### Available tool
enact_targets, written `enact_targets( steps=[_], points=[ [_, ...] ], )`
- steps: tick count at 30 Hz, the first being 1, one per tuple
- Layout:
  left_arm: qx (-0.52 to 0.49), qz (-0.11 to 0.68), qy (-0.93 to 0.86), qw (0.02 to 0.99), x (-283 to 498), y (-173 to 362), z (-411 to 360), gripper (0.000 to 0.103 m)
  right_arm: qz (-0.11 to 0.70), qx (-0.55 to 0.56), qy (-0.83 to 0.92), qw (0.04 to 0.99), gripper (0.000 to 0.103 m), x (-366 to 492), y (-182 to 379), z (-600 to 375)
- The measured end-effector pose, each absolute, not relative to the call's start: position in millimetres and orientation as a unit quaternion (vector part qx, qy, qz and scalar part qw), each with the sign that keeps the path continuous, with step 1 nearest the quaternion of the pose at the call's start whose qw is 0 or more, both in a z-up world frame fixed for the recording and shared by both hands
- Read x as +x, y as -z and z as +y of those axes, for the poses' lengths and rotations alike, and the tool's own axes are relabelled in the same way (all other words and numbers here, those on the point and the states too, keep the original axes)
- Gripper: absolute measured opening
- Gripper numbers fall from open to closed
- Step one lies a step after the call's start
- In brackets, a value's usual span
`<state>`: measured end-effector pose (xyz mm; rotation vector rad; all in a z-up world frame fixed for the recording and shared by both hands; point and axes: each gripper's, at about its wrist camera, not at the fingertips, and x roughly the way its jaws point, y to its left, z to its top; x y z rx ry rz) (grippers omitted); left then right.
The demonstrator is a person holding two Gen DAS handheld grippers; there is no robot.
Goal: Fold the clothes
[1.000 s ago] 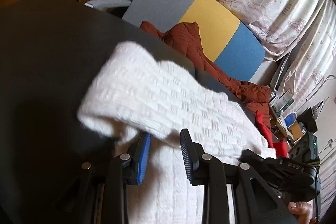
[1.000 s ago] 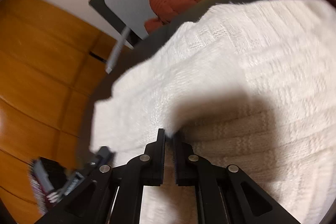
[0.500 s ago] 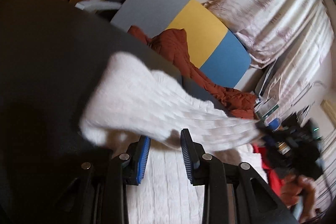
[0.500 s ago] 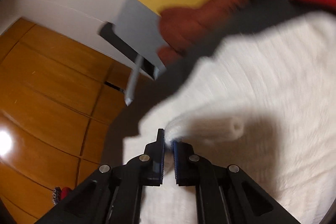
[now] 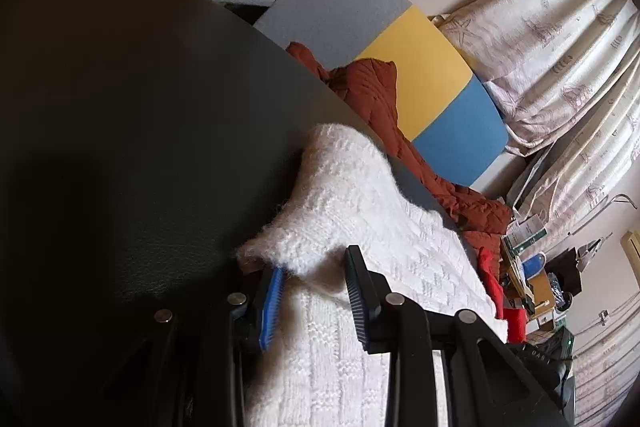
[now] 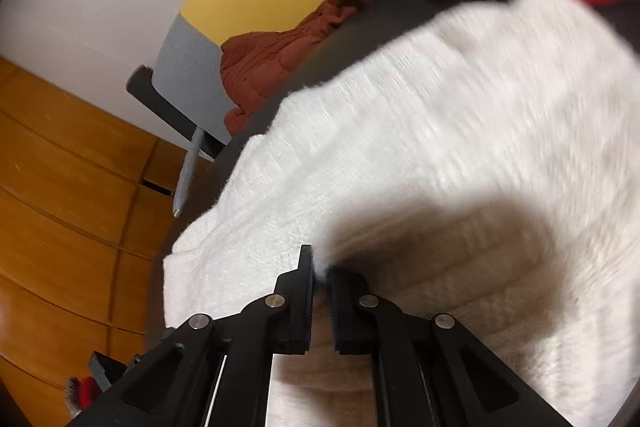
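Note:
A white knitted sweater point(image 5: 360, 227) lies on the black table point(image 5: 140, 127). In the left wrist view my left gripper point(image 5: 314, 287) is open, its fingers on either side of a raised fold at the sweater's edge. In the right wrist view my right gripper point(image 6: 322, 269) is shut on a pinched bit of the sweater point(image 6: 440, 131) and holds that part lifted, casting a shadow on the knit below.
A rust-brown quilted jacket point(image 5: 372, 99) and a red garment point(image 5: 490, 279) lie at the table's far edge. Behind stands a chair with grey, yellow and blue panels point(image 5: 420, 75). Curtains point(image 5: 560, 39) and desk clutter are at the right. A wooden wall point(image 6: 60, 187) is at the left.
The right gripper has carried the pinched sweater part across, so the fold now lies further over the body. The left gripper stays open at the fold's edge.

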<state>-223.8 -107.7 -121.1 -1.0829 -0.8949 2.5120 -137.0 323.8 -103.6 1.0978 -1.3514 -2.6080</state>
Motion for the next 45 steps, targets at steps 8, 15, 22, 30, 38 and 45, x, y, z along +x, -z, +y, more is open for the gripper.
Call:
enact_targets(
  steps=[8, 15, 22, 30, 38, 45],
  points=[
    [-0.313, -0.256, -0.904, 0.137, -190.3, 74.5, -86.7, 0.03, -0.414, 0.324, 0.85, 0.035, 0.006, -127.8, 106.0, 325.8],
    [-0.356, -0.13, -0.911, 0.164, -266.8, 67.1, -17.2, 0.03, -0.421, 0.31, 0.851, 0.047, 0.007, -123.7, 109.3, 327.9],
    [-0.413, -0.137, -0.893, 0.12, -311.4, 108.0, -21.2, 0.019, -0.42, 0.306, 0.853, 0.054, 0.007, -123.0, 110.2, 327.9],
    [-0.41, -0.148, -0.9, 0.028, -297.3, 114.0, -50.0, 0.01, -0.407, 0.308, 0.858, 0.058, 0.007, -126.1, 110.1, 322.9],
    [-0.359, -0.138, -0.92, 0.075, -278.4, 79.5, -22.5, 0.023, -0.324, 0.313, 0.893, 0.009, 0.04, -101.8, 66.7, 310.8],
    [-0.399, -0.13, -0.902, 0.098, -291.8, 101.3, -4.6, 0.024, -0.207, 0.325, 0.923, 0.027, 0.042, -158.7, 24.9, 296.0]
  ],
)
